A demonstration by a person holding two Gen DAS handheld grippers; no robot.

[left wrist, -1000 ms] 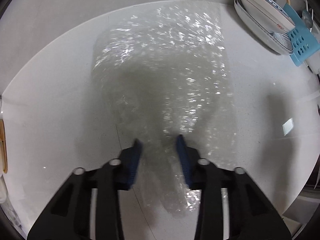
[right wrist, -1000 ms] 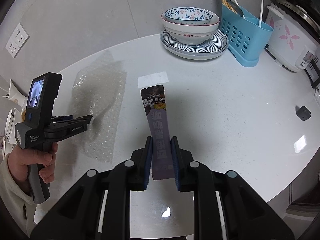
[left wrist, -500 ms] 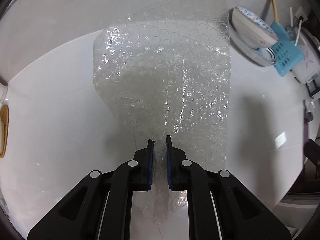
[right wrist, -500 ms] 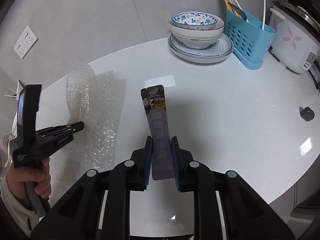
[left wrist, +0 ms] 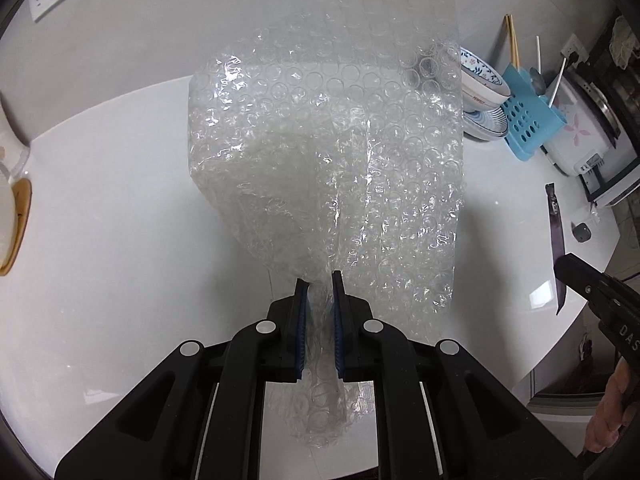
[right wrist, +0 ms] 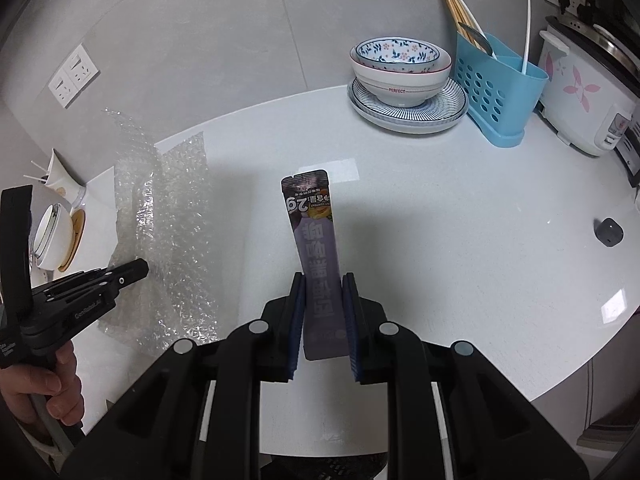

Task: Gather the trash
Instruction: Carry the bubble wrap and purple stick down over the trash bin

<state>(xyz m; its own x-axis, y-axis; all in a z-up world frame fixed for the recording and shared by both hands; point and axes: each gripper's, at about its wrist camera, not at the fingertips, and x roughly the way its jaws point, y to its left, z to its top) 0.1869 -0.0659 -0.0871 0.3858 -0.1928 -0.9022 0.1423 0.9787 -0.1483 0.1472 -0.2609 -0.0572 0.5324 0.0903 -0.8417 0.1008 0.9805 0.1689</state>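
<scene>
The left gripper [left wrist: 320, 300] has just clamped the clear crumpled bubble-wrap sheet [left wrist: 340, 152] and lifted it off the white round table [left wrist: 100, 240]; the right gripper [right wrist: 323, 312] stays clamped on the purple foil sachet [right wrist: 316, 248]; both pieces of trash seem ready for the bin.

Your clear bubble wrap sheet [left wrist: 340, 160] hangs crumpled off the counter; your purple snack sachet [right wrist: 316, 248] stands upright (print inverted).

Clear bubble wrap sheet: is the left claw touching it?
Touching. The left wrist view shows the left claw shut on a bunched edge of the clear bubble wrap sheet.
</scene>
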